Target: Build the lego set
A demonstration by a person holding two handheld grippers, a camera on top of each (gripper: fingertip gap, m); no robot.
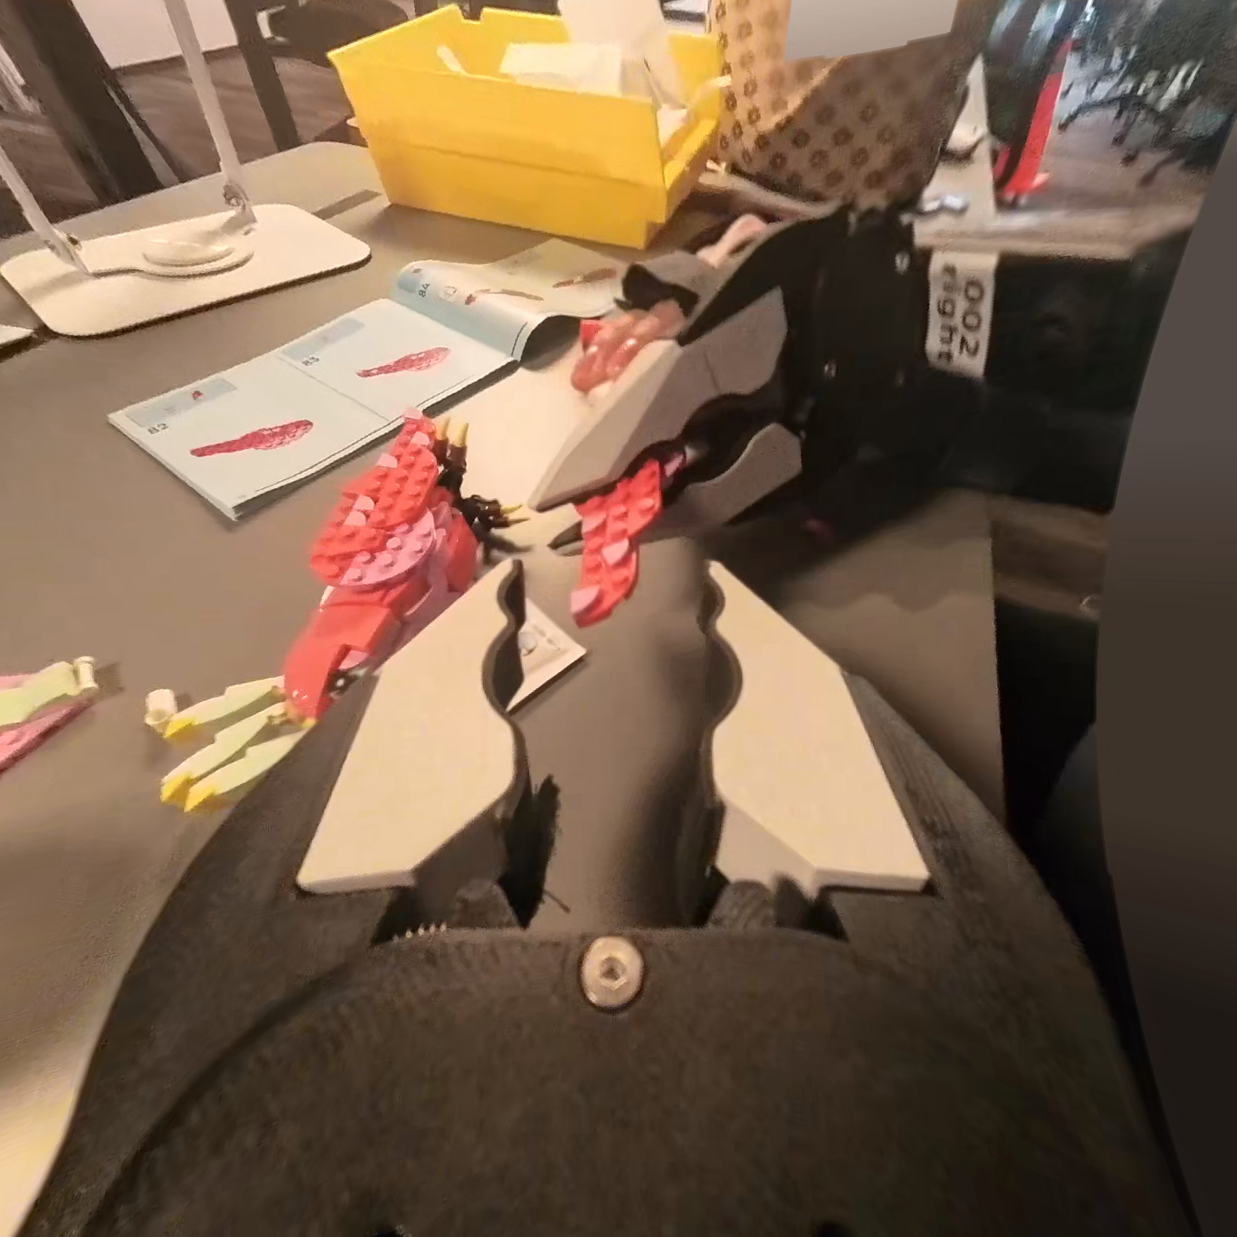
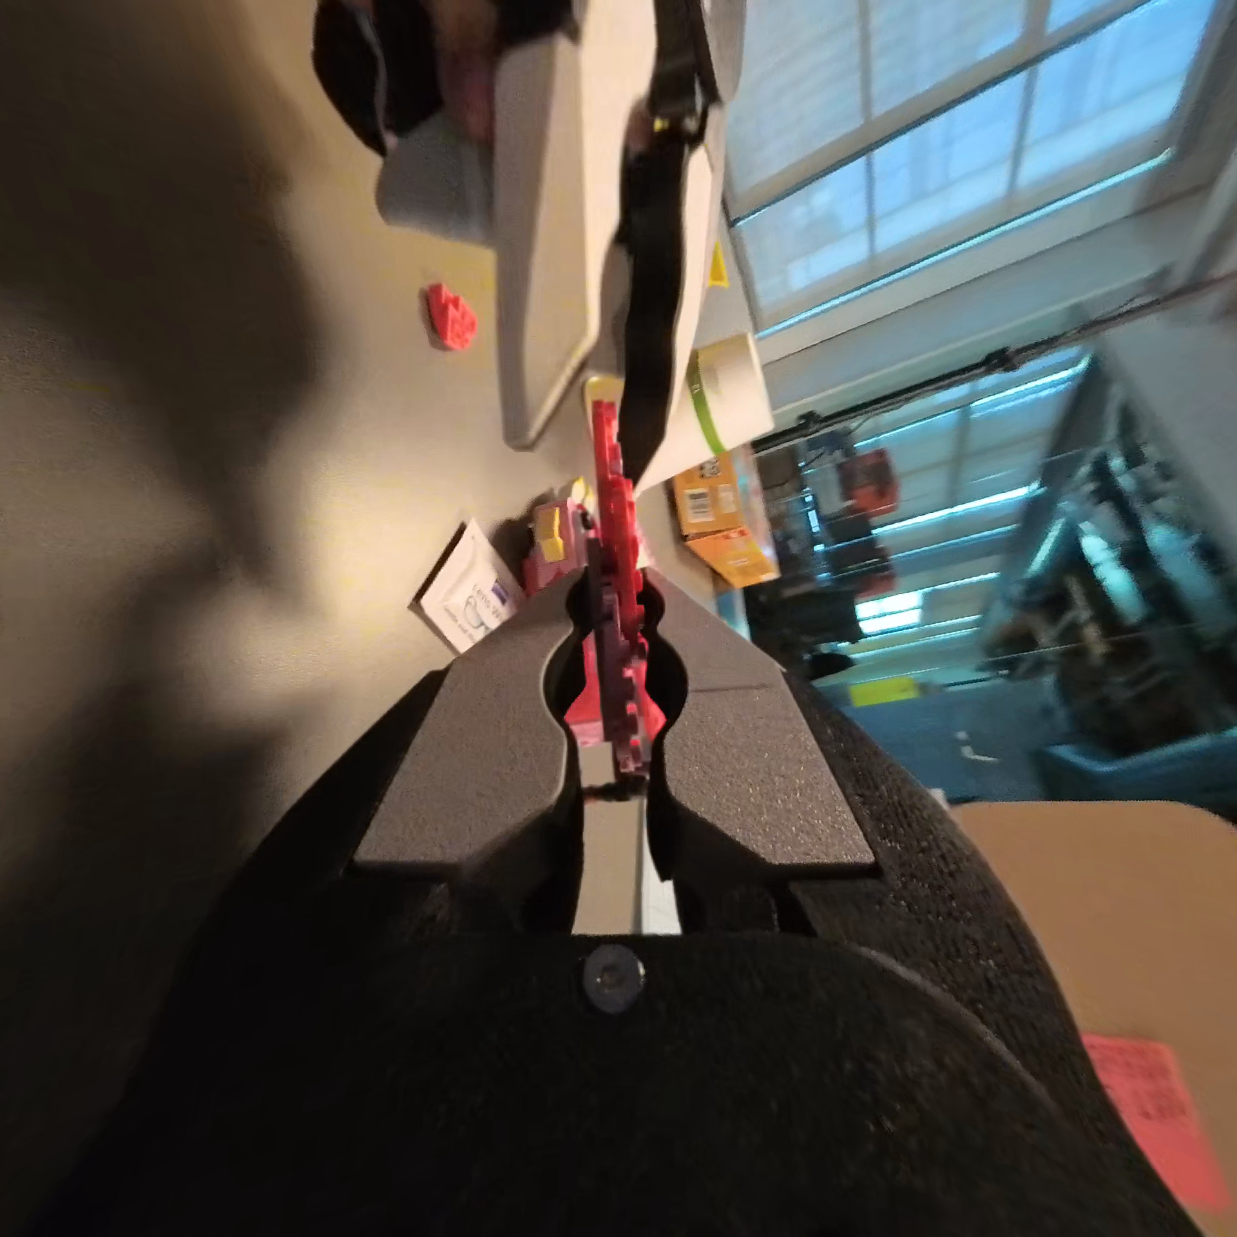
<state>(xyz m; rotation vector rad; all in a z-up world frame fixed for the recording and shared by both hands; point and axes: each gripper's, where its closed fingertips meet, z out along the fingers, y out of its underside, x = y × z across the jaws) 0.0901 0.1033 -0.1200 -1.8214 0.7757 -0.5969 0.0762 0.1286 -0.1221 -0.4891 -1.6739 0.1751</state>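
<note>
1. The left gripper (image 1: pixel 612 582) points forward low over the grey table (image 1: pixel 100 535), its jaws spread apart with nothing between them.
2. Just beside its left finger (image 1: pixel 428 703) lies a red brick model (image 1: pixel 381 555), with pale green pieces (image 1: pixel 221 743) nearby.
3. Ahead, the right gripper (image 1: pixel 575 515) reaches in from the right, rolled on its side, clamped on a red studded wing piece (image 1: pixel 612 542).
4. Beyond lie an open instruction booklet (image 1: pixel 301 395) and a yellow bin (image 1: pixel 522 127).
</note>
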